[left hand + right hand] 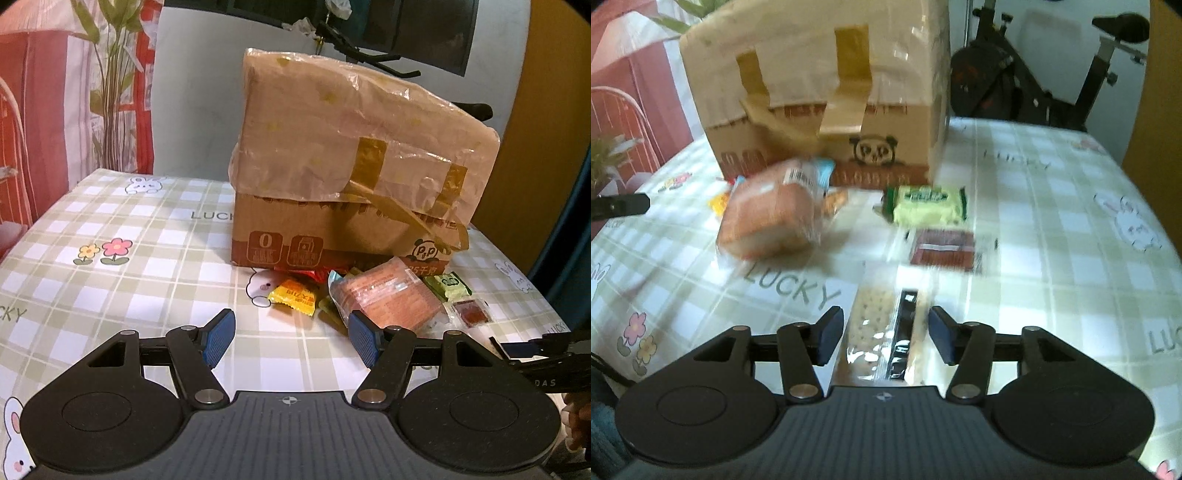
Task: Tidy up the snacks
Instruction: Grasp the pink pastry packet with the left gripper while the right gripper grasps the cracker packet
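Note:
A cardboard box wrapped in plastic stands on the checked tablecloth; it also shows in the right wrist view. Snacks lie in front of it: a wrapped bread loaf, a yellow packet, a green packet, a dark red packet. My left gripper is open and empty, just left of the loaf. My right gripper is open, with a clear cracker packet lying between its fingers; the view is blurred.
The table has its left and near edges in view. A red printed curtain hangs at the back left. An exercise bike stands behind the table on the right. The right gripper's tip shows at the left view's right edge.

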### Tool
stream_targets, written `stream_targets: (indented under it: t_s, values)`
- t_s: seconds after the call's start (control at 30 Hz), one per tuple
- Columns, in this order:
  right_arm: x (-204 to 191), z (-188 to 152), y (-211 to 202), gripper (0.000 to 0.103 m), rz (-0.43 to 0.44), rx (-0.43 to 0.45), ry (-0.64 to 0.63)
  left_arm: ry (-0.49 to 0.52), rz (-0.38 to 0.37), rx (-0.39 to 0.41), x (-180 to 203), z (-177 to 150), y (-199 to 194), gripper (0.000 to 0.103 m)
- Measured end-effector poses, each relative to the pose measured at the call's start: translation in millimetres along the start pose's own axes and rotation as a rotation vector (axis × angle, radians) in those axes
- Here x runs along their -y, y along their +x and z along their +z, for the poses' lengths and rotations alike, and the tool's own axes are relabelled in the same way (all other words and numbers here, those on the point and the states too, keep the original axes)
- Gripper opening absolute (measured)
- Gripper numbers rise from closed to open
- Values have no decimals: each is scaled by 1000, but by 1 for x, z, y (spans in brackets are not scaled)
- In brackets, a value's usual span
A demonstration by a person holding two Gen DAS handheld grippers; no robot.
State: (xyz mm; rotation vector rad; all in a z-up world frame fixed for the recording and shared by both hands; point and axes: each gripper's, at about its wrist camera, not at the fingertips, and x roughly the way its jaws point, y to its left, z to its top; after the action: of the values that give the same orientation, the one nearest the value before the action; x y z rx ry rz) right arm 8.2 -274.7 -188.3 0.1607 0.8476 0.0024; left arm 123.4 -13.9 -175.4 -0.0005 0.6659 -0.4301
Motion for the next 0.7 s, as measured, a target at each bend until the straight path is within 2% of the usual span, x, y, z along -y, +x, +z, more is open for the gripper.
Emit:
stream_targets:
  t_s: [0.07, 0.1, 0.23, 0.4, 0.53, 0.7]
  values:
    - [-2, 0, 3, 56, 9, 1, -11, -8, -6, -11, 0, 0, 3, 70]
    - [-3, 2, 5, 52, 14, 3, -16, -12, -11, -16, 1, 0, 4, 70]
    - [-7, 7, 10, 51, 37, 11, -51, -40, -49, -45, 5, 4, 14, 70]
    - [-7, 9, 15, 51, 61, 26, -56, -88, -103, -56, 24, 17, 36, 77]
    - [-5, 8, 16, 51, 80, 38, -47, -124, -104, -83, 47, 28, 60, 84]
    - [-1, 6, 14, 51, 103, 53, -31, -188, -84, -121, 67, 33, 87, 84]
